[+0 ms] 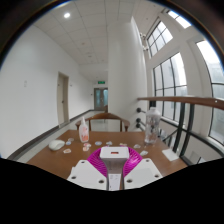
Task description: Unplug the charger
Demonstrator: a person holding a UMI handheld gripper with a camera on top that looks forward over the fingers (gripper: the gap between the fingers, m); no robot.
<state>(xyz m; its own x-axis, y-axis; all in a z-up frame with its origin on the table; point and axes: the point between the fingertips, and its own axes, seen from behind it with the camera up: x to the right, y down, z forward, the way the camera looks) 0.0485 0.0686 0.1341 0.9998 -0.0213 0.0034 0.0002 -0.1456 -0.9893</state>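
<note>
The gripper point(113, 163) sat lowest and nearest, its two white fingers tipped with magenta pads point(98, 160) on their inner faces. The jaws stood apart, with a clear gap between the pads and nothing pressed by either one.

Just ahead of the fingertips, in line with the gap between them, a small white block-shaped thing point(114, 152) rested on the brown wooden counter point(55, 155). It may have been the charger, though it was too small to tell for sure, and no cord or socket could be made out. It lay on the counter on its own, apart from both fingers.

Farther along the counter to the left stood a pale pink bottle-like item point(84, 131), upright, and nearer the left edge lay a few small light-coloured objects point(57, 146) that could not be told apart. To the right, a white upright object point(152, 124), something like a stand or small appliance, stood on the counter near its far right side.

Beyond the counter's far edge the back of a wooden chair point(108, 122) showed, pushed in at the middle.

Past the chair a long corridor point(101, 98) ran away, with white walls, a doorway point(63, 98) on the left wall and a bright opening at the far end. Along the right side rose tall windows point(168, 75) in dark frames, with a dark rail point(185, 101) across them. A white ceiling with small round lights point(67, 14) spanned overhead.
</note>
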